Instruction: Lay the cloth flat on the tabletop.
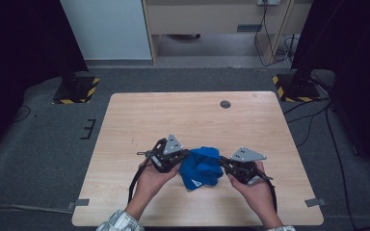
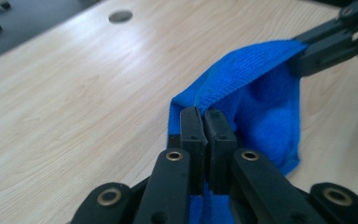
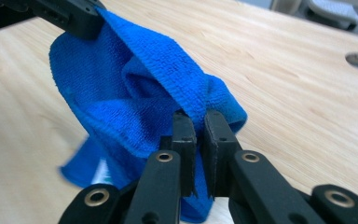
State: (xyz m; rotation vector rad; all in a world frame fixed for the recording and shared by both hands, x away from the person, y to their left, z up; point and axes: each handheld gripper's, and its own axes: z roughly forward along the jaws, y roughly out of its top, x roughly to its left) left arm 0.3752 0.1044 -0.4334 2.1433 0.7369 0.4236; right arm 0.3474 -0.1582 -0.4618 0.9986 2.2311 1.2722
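Both grippers are clamped on the same blue cloth [image 1: 201, 166]: the left gripper [image 2: 208, 133] has its jaws pinched tight on one end of the hemmed top edge, and the right gripper [image 3: 196, 135] is squeezed onto the other end, so the edge runs straight from one tool across to the other. The rest of the cloth sags in loose folds between and below the two tools, over the light wooden table [image 1: 183, 115], near the person's edge. Further out past the grippers there's a round hole [image 1: 225, 104] in the tabletop
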